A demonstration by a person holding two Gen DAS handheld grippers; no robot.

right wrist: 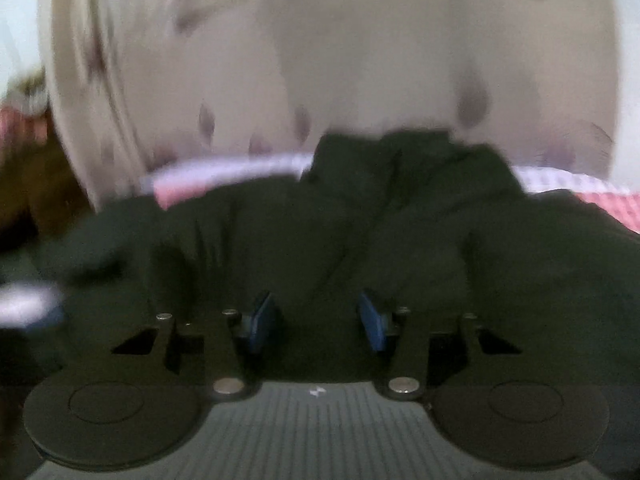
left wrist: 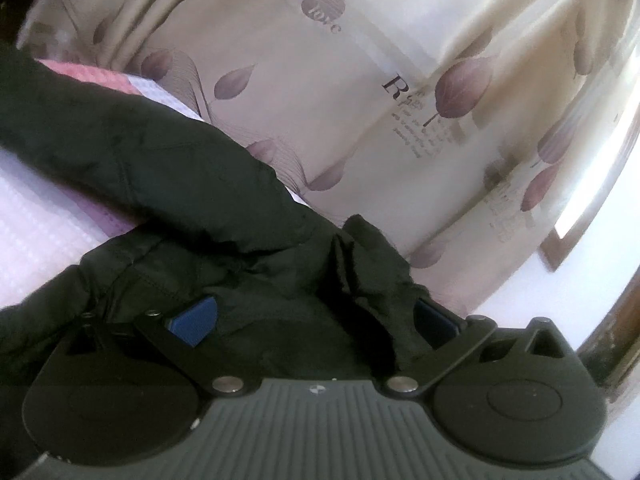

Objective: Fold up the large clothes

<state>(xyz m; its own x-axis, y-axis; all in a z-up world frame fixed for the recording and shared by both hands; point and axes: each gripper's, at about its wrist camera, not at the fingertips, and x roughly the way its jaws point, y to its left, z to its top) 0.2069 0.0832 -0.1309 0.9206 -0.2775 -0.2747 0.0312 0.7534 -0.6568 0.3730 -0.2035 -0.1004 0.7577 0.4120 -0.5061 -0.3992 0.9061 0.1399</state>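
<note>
Blue pads [right wrist: 262,322] of the right hand-held gripper [right wrist: 318,322] stand apart over the dark jacket [right wrist: 400,240] spread on the pink-checked bed [right wrist: 224,170], the left hand-held gripper [left wrist: 312,320] gapes wide with bunched cloth between, so regrasping an edge looks next.

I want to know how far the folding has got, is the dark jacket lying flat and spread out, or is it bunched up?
Bunched up. The dark jacket lies in rumpled folds on the pink checked cover, one puffy part draped across another.
</note>
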